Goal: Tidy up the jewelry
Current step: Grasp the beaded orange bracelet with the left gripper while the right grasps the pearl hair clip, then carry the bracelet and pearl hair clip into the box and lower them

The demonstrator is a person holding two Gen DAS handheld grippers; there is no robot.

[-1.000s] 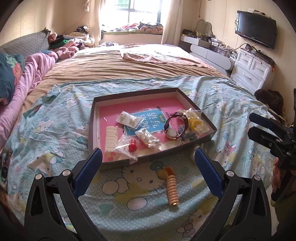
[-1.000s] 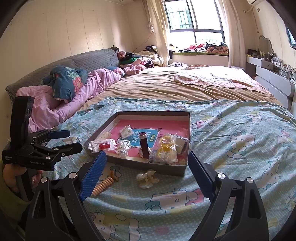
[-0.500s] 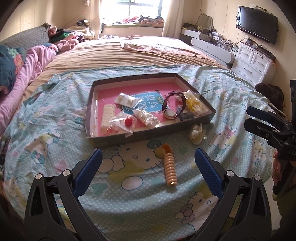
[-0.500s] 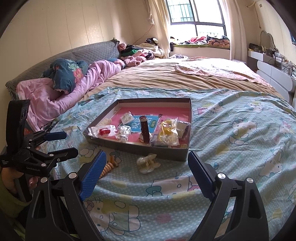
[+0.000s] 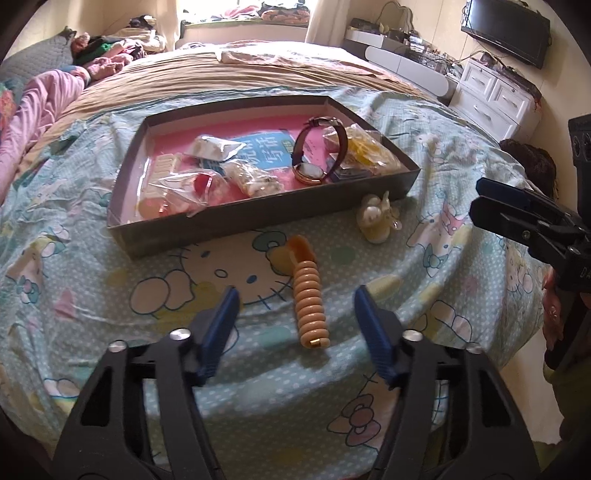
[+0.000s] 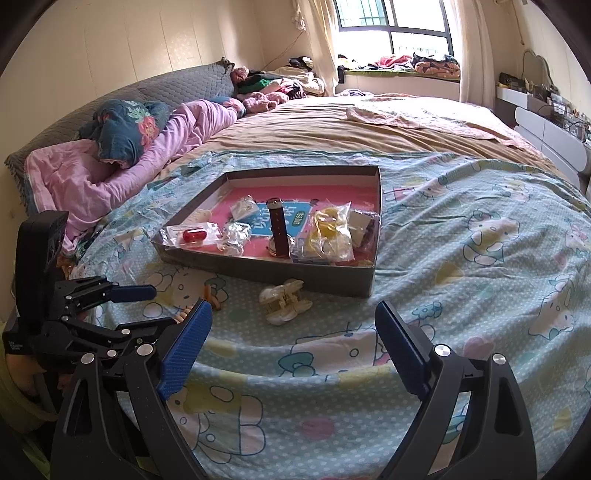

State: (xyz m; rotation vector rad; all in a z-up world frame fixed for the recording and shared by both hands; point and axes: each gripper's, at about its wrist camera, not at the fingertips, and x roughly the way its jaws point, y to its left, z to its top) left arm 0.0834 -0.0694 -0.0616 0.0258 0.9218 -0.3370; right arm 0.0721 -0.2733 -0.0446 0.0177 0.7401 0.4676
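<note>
A peach ribbed clip (image 5: 310,306) with an orange end lies on the bedspread between the blue pads of my left gripper (image 5: 295,295). Its jaws are closing and the pads stand clear of the clip on both sides. A cream hair claw (image 6: 282,301) rests just before the tray's front wall, a little ahead of my right gripper (image 6: 293,314), which is open and holds nothing. The grey tray (image 5: 258,221) with a pink floor holds a maroon-strap watch (image 5: 317,155), a red piece in a clear bag (image 5: 201,182), a yellow piece in a bag (image 6: 328,232) and other small bags.
The tray (image 6: 277,273) sits on a cartoon-cat bedspread (image 6: 461,258) near the bed's foot. Pink bedding and pillows (image 6: 110,166) lie at the far left. White drawers (image 5: 495,99) and a wall television (image 5: 506,29) stand beyond the bed's right side. A hand grips each gripper's handle.
Both grippers have sunk toward the bedspread and tipped downward. My left gripper's jaws have narrowed from wide apart to either side of the peach clip. The right jaws keep their width.
</note>
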